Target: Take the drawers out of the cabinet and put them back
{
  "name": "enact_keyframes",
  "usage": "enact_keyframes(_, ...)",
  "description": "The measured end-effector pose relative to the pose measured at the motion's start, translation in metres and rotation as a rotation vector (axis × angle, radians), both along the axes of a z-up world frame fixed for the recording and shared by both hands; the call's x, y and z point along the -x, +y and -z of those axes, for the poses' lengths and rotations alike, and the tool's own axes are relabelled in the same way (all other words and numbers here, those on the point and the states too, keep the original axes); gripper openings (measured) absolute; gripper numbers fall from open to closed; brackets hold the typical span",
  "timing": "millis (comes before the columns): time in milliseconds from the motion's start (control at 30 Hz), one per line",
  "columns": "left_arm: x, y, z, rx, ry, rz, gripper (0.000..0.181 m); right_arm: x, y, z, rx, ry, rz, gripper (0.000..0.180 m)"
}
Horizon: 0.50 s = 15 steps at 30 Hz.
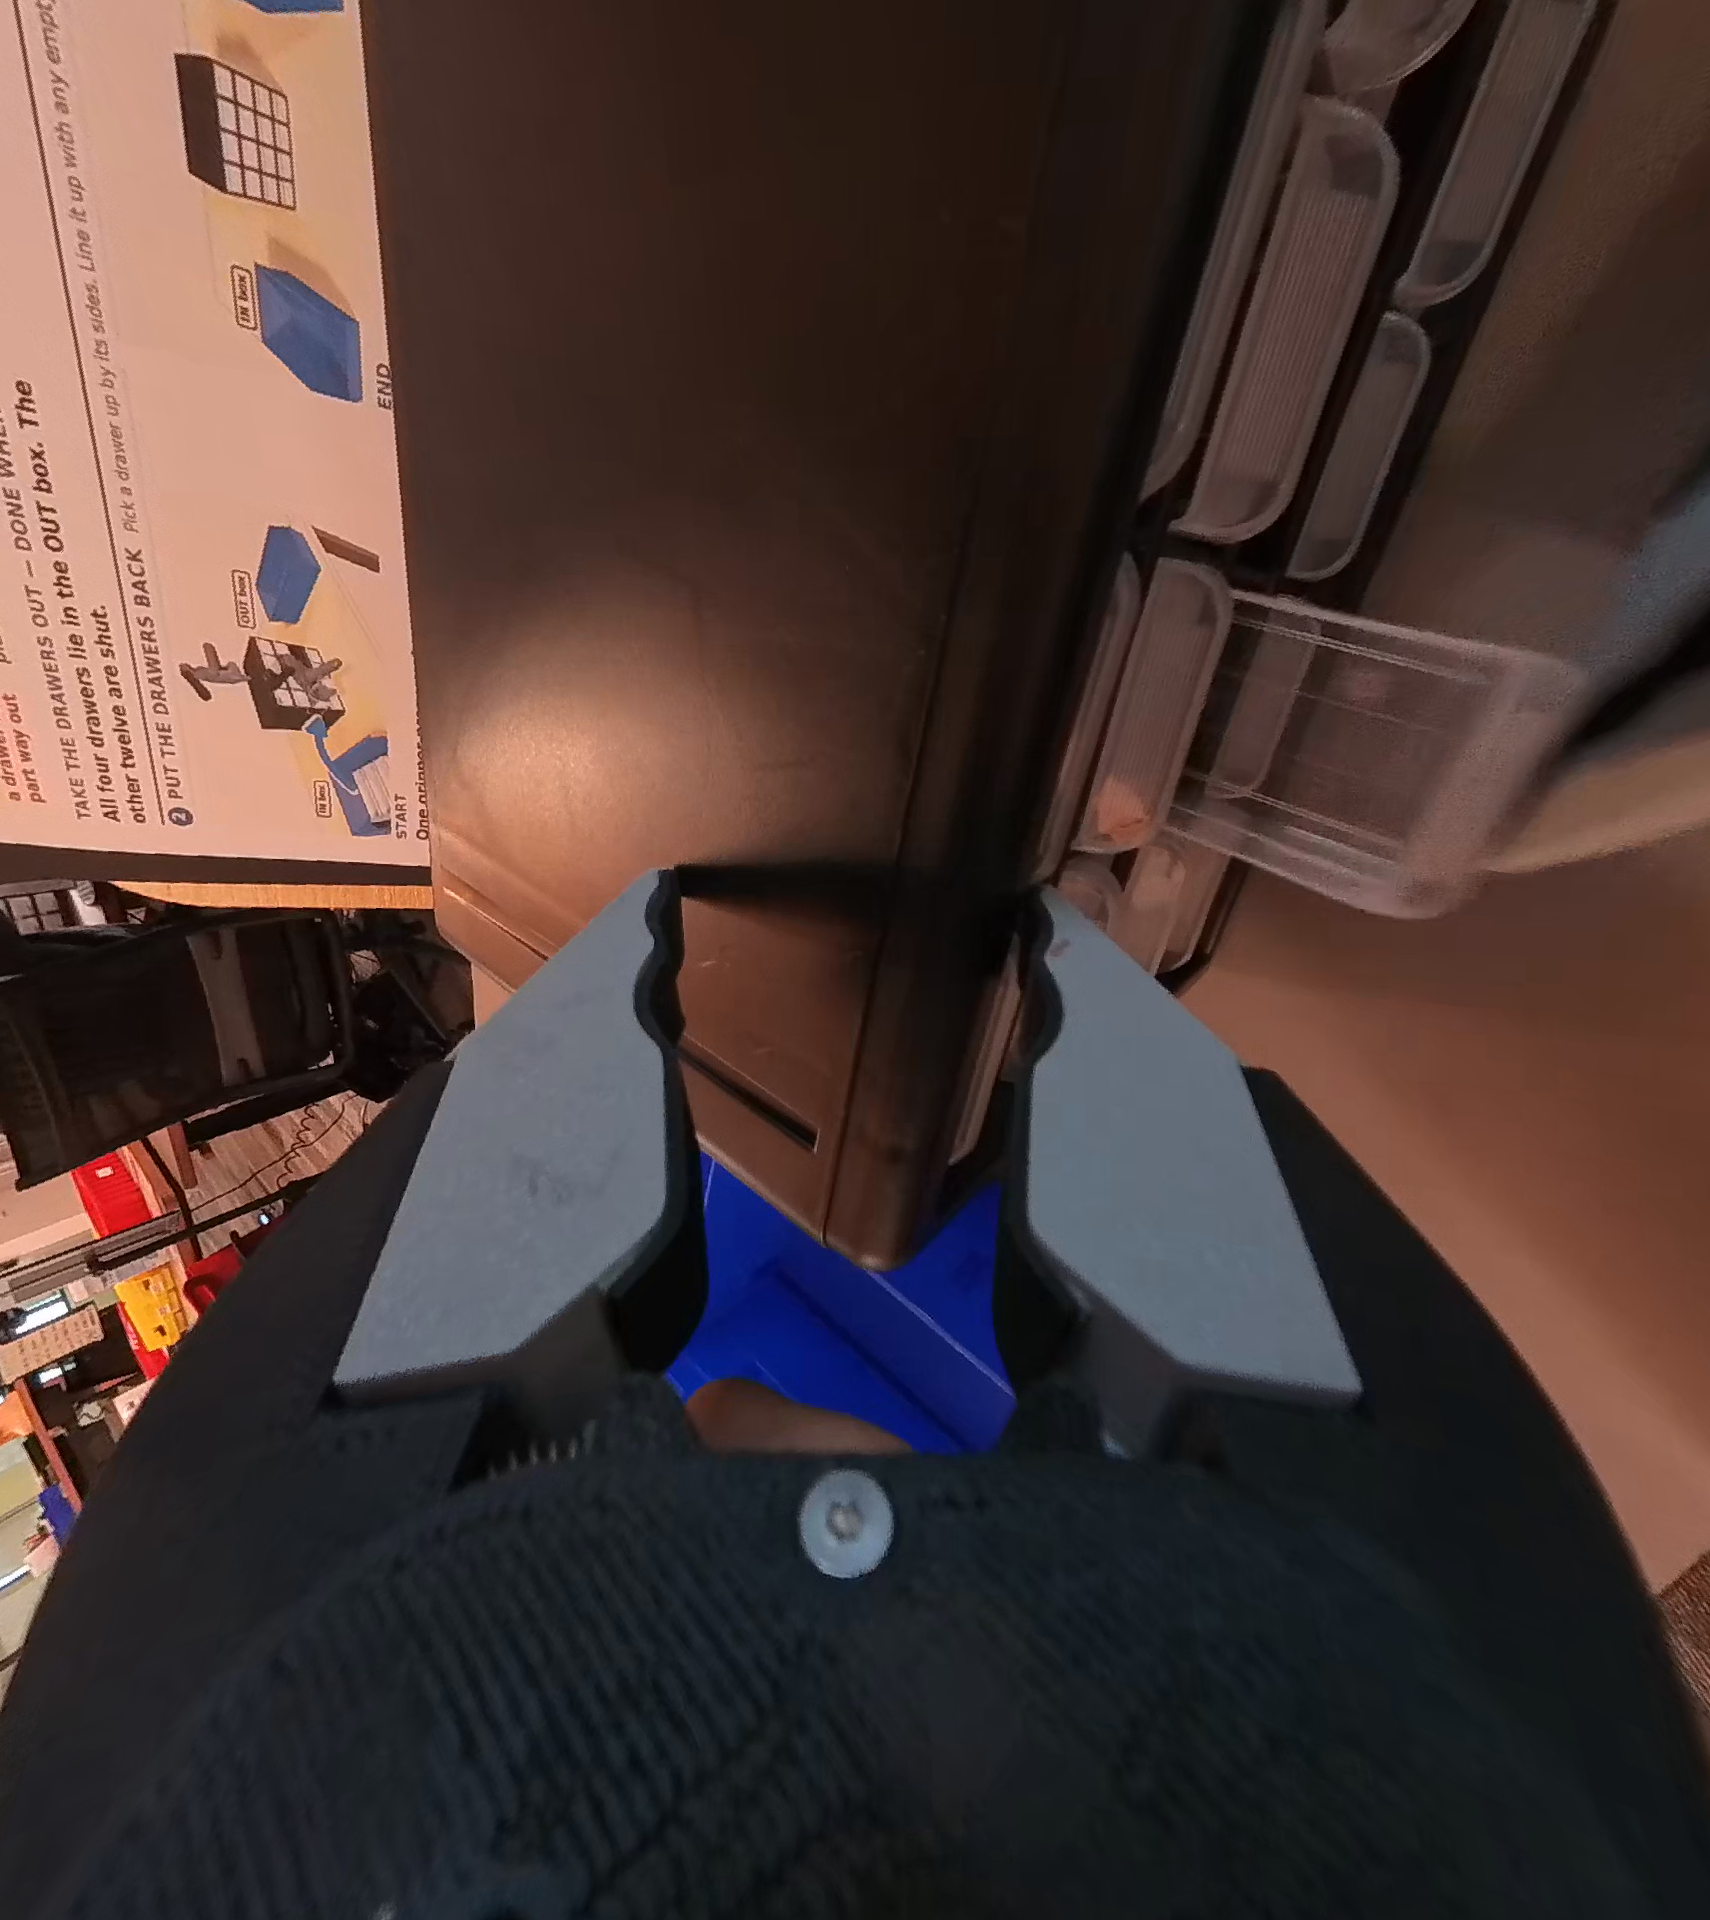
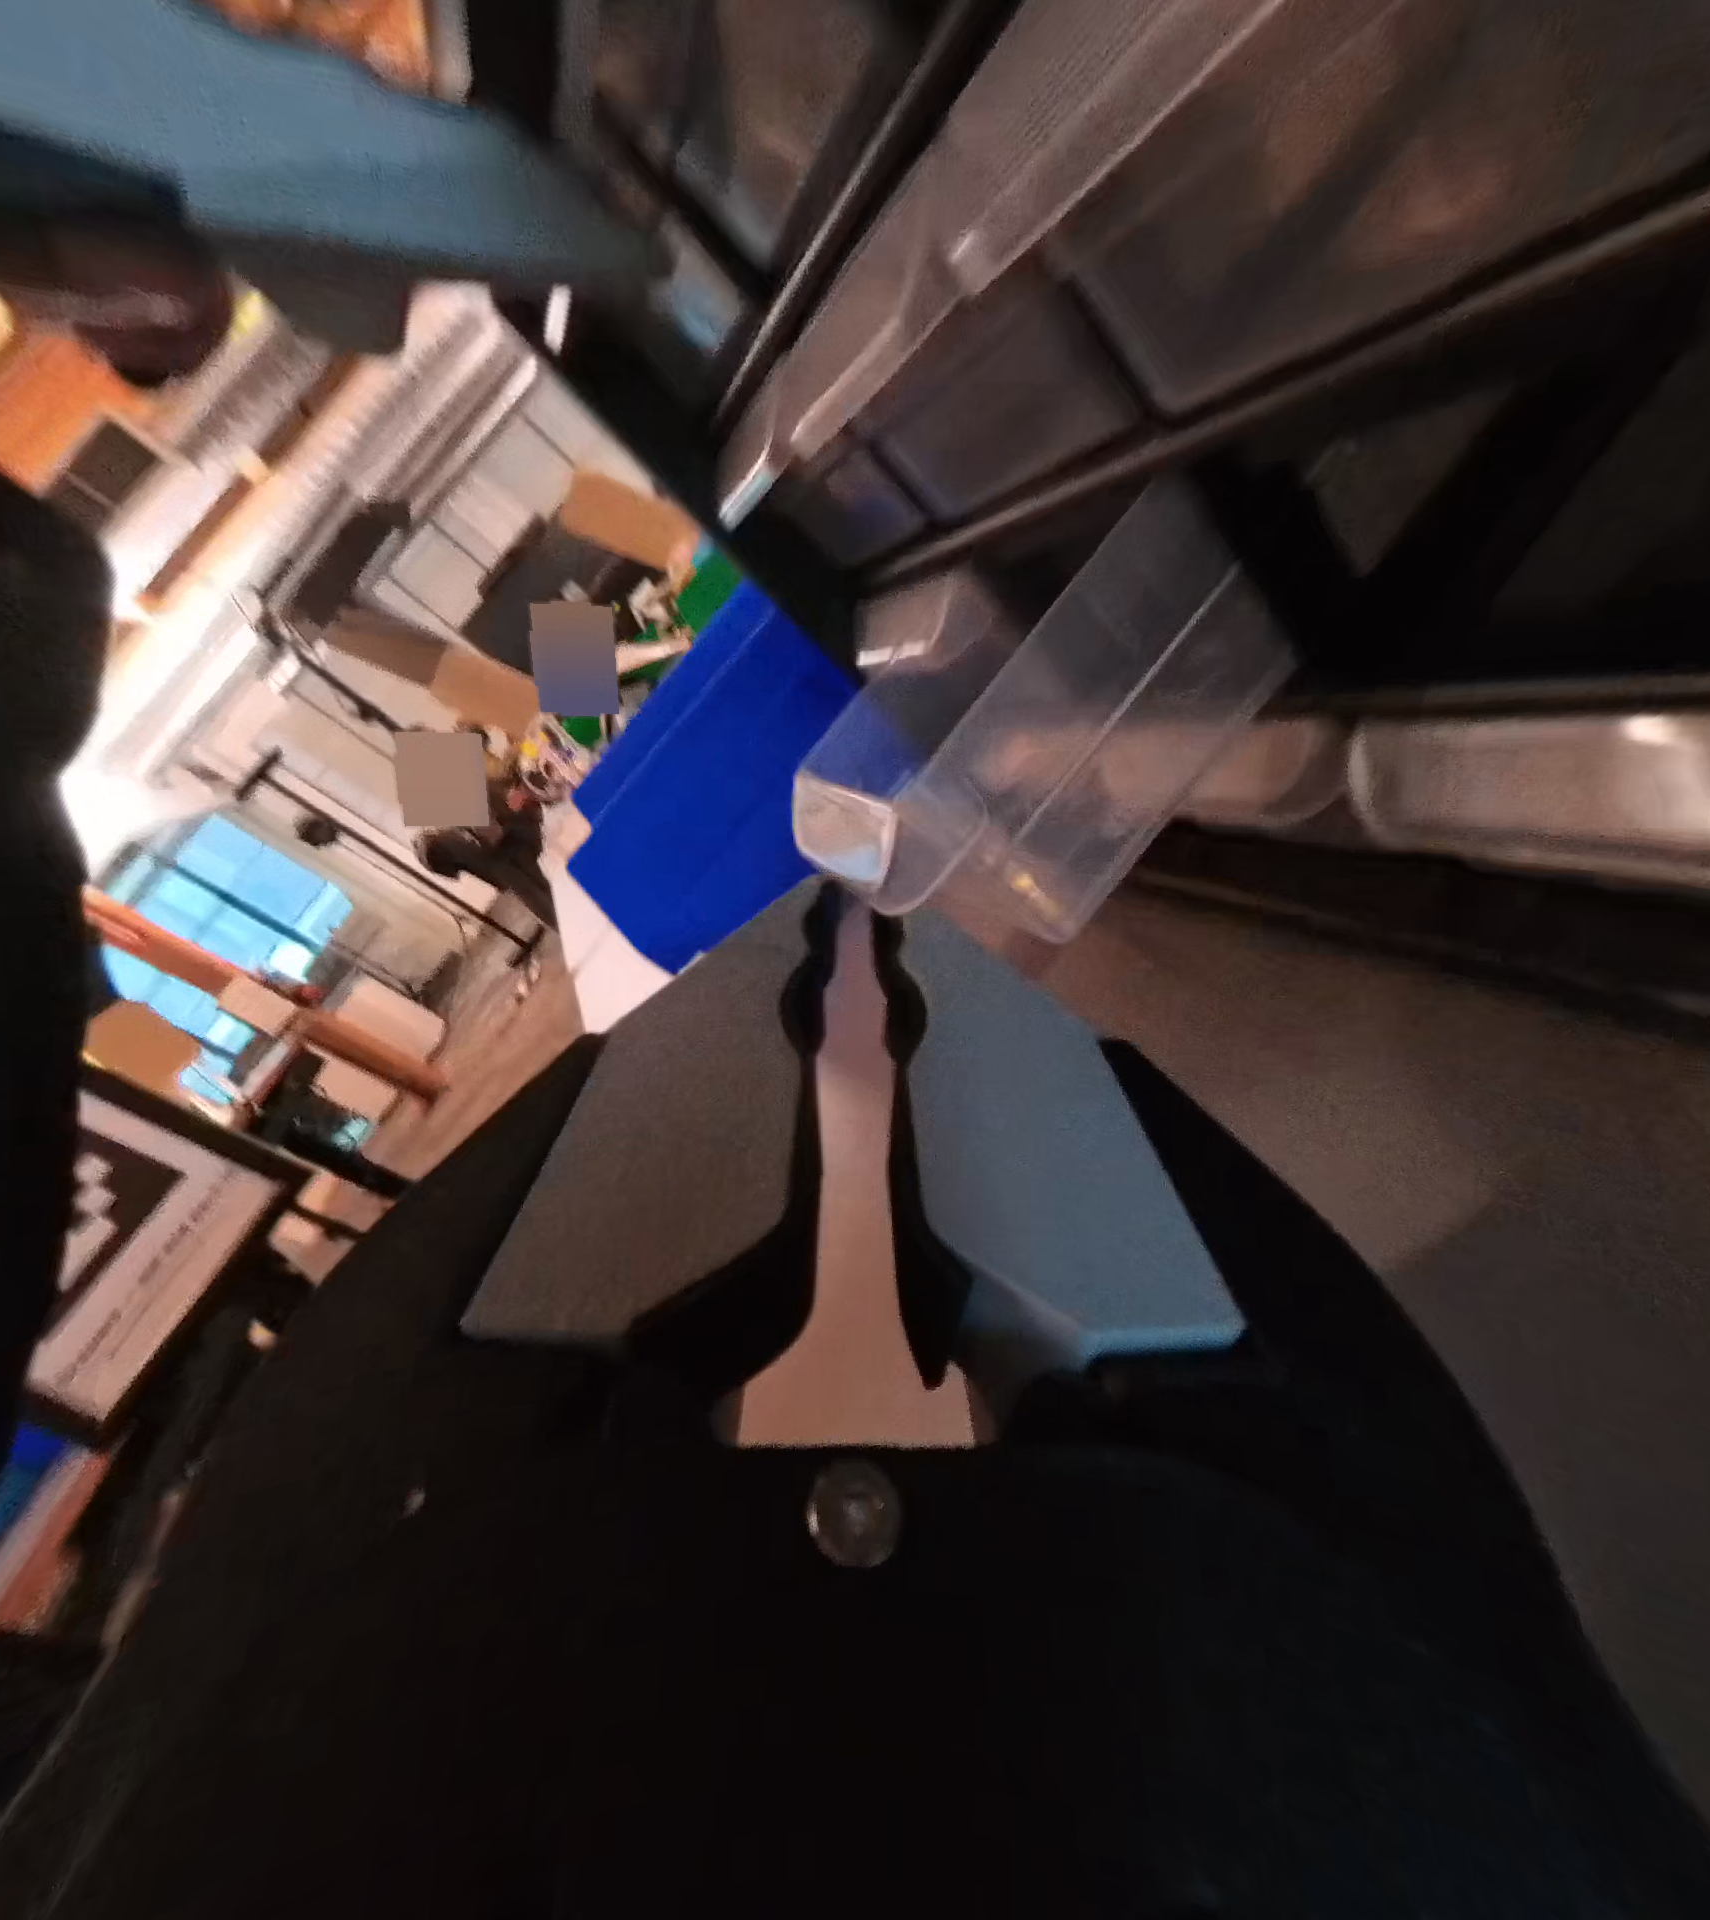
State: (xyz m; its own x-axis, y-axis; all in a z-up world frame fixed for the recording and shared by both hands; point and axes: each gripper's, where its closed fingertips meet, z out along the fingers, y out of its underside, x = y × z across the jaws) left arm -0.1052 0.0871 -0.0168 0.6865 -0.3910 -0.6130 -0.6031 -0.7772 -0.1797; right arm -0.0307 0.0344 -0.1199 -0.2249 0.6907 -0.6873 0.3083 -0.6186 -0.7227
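The black cabinet [image 1: 778, 416] fills the left wrist view, with rows of clear drawers down its front. My left gripper [image 1: 851, 925] is clamped across its near corner, one finger on each side. One clear drawer [image 1: 1350, 748] sticks partly out of the cabinet. In the right wrist view this drawer [image 2: 1038, 748] hangs out of the cabinet front [image 2: 1453, 499]. My right gripper [image 2: 846, 920] is nearly closed, its tips pinching the drawer's front lip. The right gripper also shows blurred in the left wrist view [image 1: 1682, 582] at the drawer's outer end.
A blue box [image 1: 830, 1330] sits behind the cabinet, also in the right wrist view [image 2: 695, 790]. A printed instruction sheet [image 1: 134, 416] lies on the table to the left. The brown tabletop [image 2: 1350, 1143] spreads in front of the cabinet. My left gripper shows blurred at top left [image 2: 311, 156].
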Motion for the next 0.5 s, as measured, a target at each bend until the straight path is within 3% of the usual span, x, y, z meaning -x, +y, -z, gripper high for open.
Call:
enact_keyframes(67,0.000,0.000,0.000,-0.007,-0.005,0.002,0.064,-0.011,-0.013,0.007,-0.089,-0.036,-0.052,0.000)
enact_keyframes(167,0.000,0.000,0.000,-0.025,-0.012,0.000,0.064,-0.023,-0.010,0.015,-0.274,-0.092,-0.063,0.025)
enact_keyframes(233,0.000,0.000,0.000,-0.035,-0.014,-0.002,0.064,-0.032,-0.007,0.013,-0.459,-0.105,-0.099,0.030)
enact_keyframes(500,0.001,0.000,0.001,-0.010,0.025,-0.010,0.064,-0.037,0.031,-0.009,-1.524,-0.253,-0.025,0.062)
